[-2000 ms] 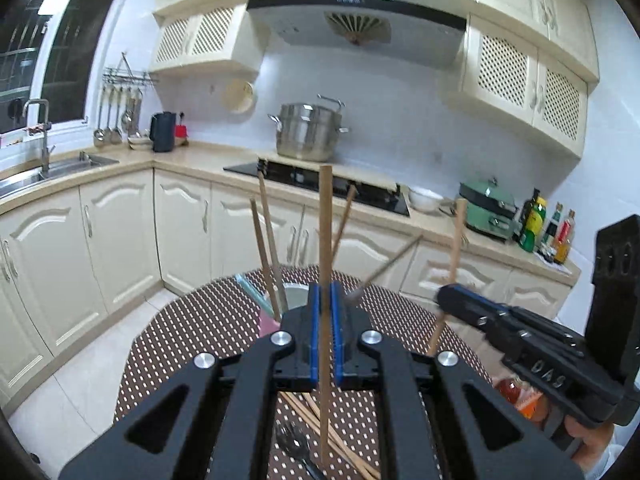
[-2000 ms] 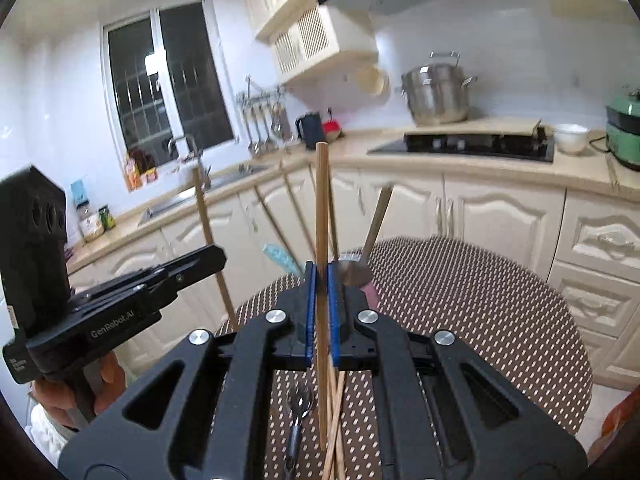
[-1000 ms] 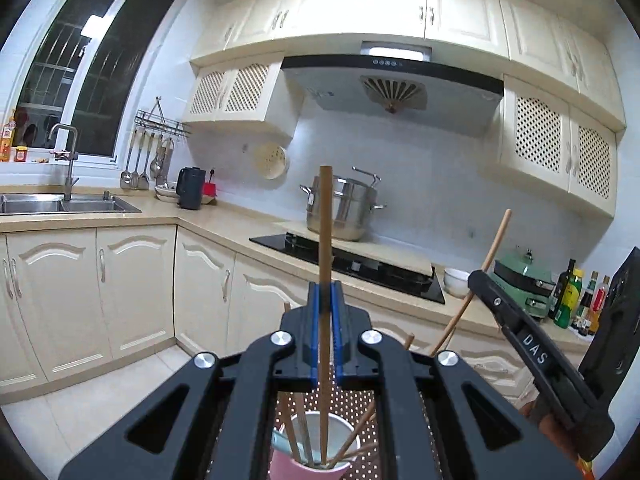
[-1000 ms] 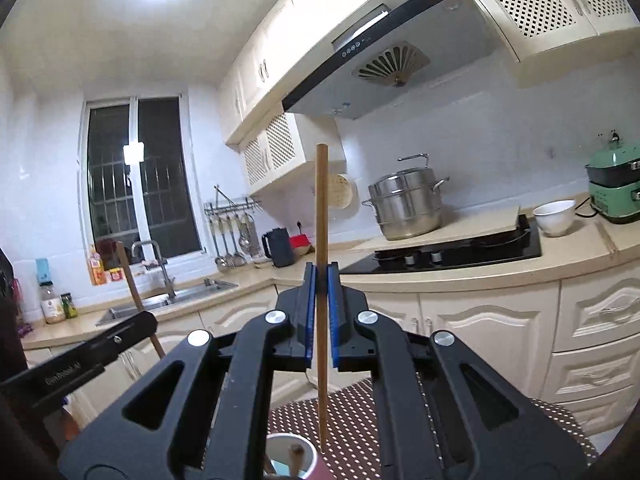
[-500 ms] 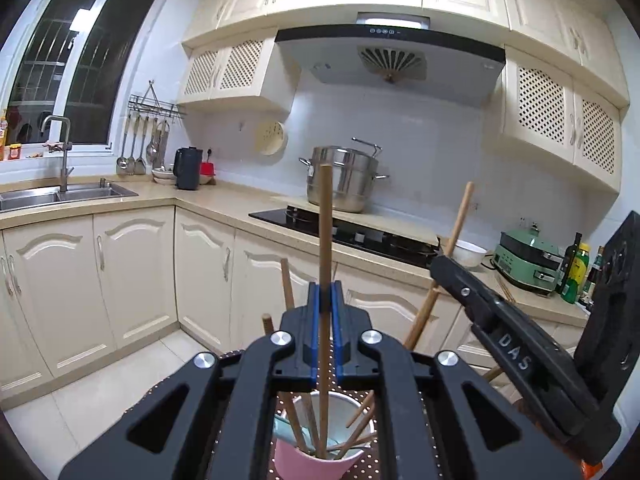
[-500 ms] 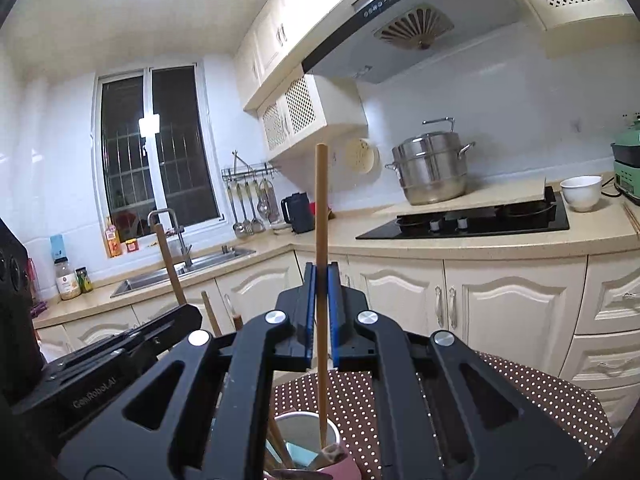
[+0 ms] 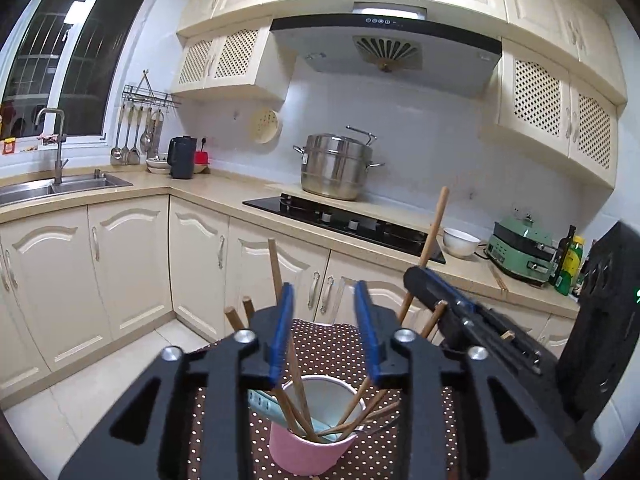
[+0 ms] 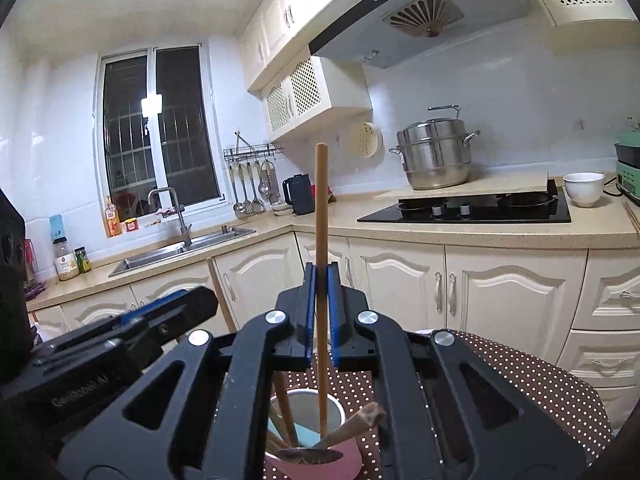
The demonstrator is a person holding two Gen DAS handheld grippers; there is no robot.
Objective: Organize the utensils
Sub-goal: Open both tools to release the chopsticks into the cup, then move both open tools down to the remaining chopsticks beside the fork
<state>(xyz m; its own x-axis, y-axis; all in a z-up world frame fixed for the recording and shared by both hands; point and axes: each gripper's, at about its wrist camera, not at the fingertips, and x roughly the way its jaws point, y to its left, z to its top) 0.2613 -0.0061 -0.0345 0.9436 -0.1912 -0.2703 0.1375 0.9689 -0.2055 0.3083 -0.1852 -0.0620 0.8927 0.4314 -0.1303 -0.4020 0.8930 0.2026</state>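
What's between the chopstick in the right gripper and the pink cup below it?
Nothing visible: the chopstick, clamped upright in the right gripper, already has its lower end inside the pink cup, among the chopsticks leaning there.

Could not see the base of the pink cup [image 7: 298,454], cut off by the lower edge in both views. Lost the lower ends of the chopsticks [image 7: 298,400] inside the cup, and the held chopstick [image 8: 321,240] partly behind the blue pads. Could not read the bottle labels [image 8: 66,260], too small.

Bright, even ceiling light; sharp focus, strong fisheye bending, dark corners.
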